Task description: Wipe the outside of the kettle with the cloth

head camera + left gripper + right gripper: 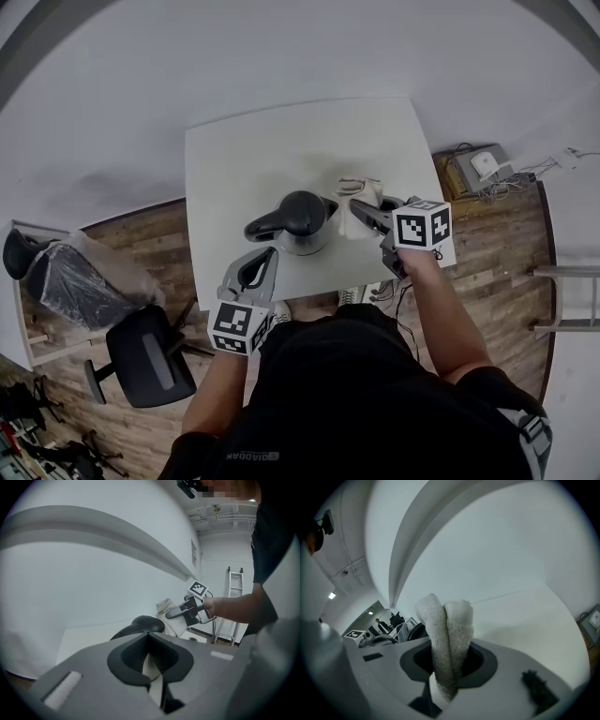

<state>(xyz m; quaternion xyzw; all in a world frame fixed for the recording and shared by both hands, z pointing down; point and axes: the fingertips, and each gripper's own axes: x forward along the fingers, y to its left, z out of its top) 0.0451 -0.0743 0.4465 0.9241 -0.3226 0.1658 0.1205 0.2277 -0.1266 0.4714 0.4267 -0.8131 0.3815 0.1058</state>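
A black kettle stands on its base near the front of the white table. Just to its right a white cloth is bunched up, and my right gripper is shut on it. In the right gripper view the folded cloth sticks up out of the jaws, and a bit of the kettle shows behind it. My left gripper is at the table's front edge, left of and short of the kettle. It is shut on nothing. The left gripper view shows the kettle, the cloth and the right gripper ahead.
A black office chair and a plastic-wrapped chair stand on the wooden floor to the left. On the floor to the right of the table lie a box with cables and a ladder.
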